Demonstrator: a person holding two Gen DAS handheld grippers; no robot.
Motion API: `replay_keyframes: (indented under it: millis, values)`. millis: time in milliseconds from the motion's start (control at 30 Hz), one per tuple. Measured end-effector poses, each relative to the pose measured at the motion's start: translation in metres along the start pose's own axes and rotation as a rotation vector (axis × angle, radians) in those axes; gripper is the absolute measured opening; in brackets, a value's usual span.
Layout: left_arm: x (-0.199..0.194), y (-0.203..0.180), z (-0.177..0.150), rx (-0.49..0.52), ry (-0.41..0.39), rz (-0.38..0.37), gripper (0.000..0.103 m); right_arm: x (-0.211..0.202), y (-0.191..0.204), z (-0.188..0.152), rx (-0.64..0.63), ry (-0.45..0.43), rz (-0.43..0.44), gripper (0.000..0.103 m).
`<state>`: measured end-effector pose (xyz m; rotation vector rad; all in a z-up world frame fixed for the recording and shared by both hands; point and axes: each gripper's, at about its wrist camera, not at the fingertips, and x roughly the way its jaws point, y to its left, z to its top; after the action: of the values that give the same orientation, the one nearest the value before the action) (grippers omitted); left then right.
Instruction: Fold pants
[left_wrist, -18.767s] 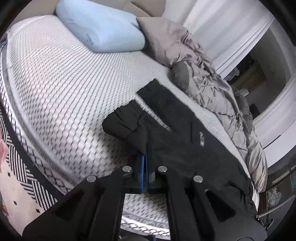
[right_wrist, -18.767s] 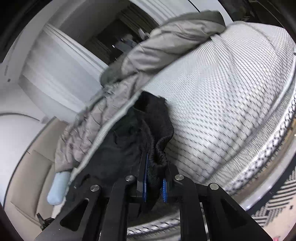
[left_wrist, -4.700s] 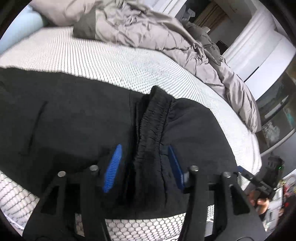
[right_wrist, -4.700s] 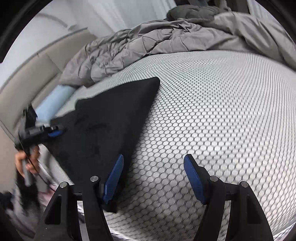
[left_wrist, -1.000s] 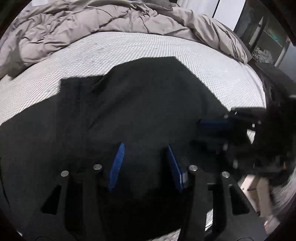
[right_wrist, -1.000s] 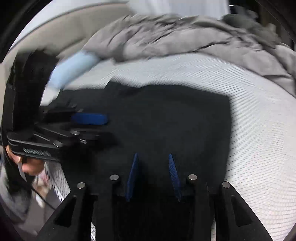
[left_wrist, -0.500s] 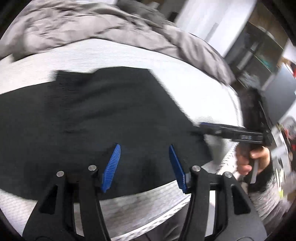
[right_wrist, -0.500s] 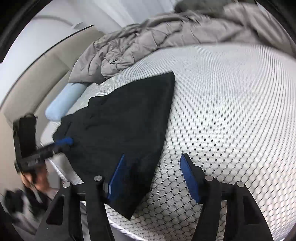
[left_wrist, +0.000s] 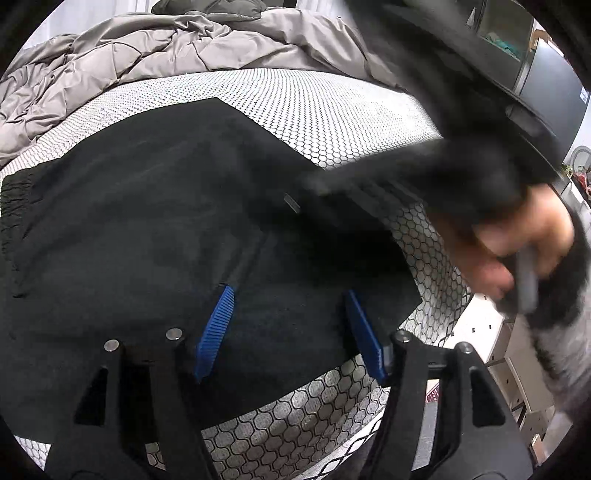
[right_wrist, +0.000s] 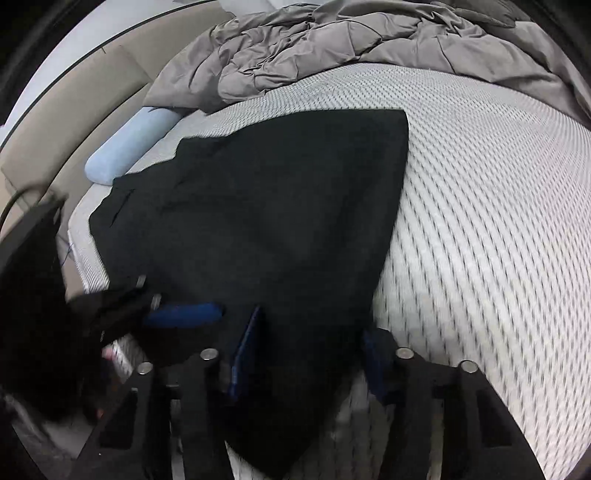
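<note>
The black pants lie folded flat on the honeycomb-patterned mattress; they also fill the middle of the right wrist view. My left gripper is open, its blue pads just above the near edge of the pants, holding nothing. My right gripper is open over the near corner of the pants. In the left wrist view the right gripper shows blurred at the right, over the pants' edge. In the right wrist view the left gripper's blue pad shows at the lower left.
A rumpled grey duvet is heaped along the far side of the bed, also in the right wrist view. A light blue pillow lies by the beige headboard. The mattress edge runs just below the grippers.
Both grippers have come back in close over the pants' near edge. The right gripper has swung in toward the pants, blurred with motion. Both stay open.
</note>
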<state>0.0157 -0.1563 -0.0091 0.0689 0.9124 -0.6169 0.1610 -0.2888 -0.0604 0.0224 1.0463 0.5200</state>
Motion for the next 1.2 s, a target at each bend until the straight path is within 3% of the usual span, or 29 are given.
replay_keyframes:
  millis: [33,200,300,467,500,567,633,733,867,933,967,1067,1200]
  values:
    - [0.001,0.003,0.000,-0.001,-0.003,-0.005,0.061,0.007,-0.004,0.013,0.010,0.002,-0.021,0.037]
    - [0.001,0.007,0.000,-0.002,-0.004,-0.025,0.062,0.052,-0.038,0.091,0.097,0.004,-0.007,0.028]
    - [-0.001,0.010,0.001,-0.007,-0.005,-0.054,0.064,0.076,-0.060,0.140,0.151,-0.052,-0.022,0.028]
    - [-0.029,0.028,0.000,-0.033,-0.039,-0.098,0.064,0.079,-0.076,0.180,0.250,-0.102,-0.046,0.030]
    - [-0.040,0.037,0.000,-0.064,-0.059,-0.094,0.064,0.068,-0.075,0.178,0.244,-0.121,-0.043,0.034]
    - [-0.068,0.063,-0.003,-0.148,-0.126,-0.084,0.066,0.037,-0.070,0.152,0.228,-0.159,-0.016,0.053]
    - [-0.096,0.094,-0.011,-0.243,-0.202,-0.023,0.074,0.013,-0.066,0.115,0.214,-0.175,0.018,0.053]
    - [-0.125,0.141,-0.031,-0.380,-0.265,0.089,0.075,-0.010,-0.062,0.042,0.223,-0.150,0.065,0.053]
    - [-0.143,0.200,-0.062,-0.572,-0.254,0.222,0.075,-0.005,-0.065,-0.010,0.356,-0.163,0.222,0.052]
    - [-0.153,0.223,-0.082,-0.661,-0.256,0.283,0.075,-0.006,-0.061,-0.017,0.359,-0.194,0.191,0.045]
    - [-0.157,0.232,-0.090,-0.698,-0.255,0.299,0.075,-0.005,-0.059,-0.015,0.366,-0.195,0.191,0.033]
    - [-0.174,0.261,-0.124,-0.803,-0.269,0.332,0.075,0.004,-0.049,-0.001,0.357,-0.174,0.211,0.011]
    - [-0.200,0.281,-0.162,-0.875,-0.301,0.353,0.075,-0.010,-0.051,0.009,0.301,-0.210,0.134,0.010]
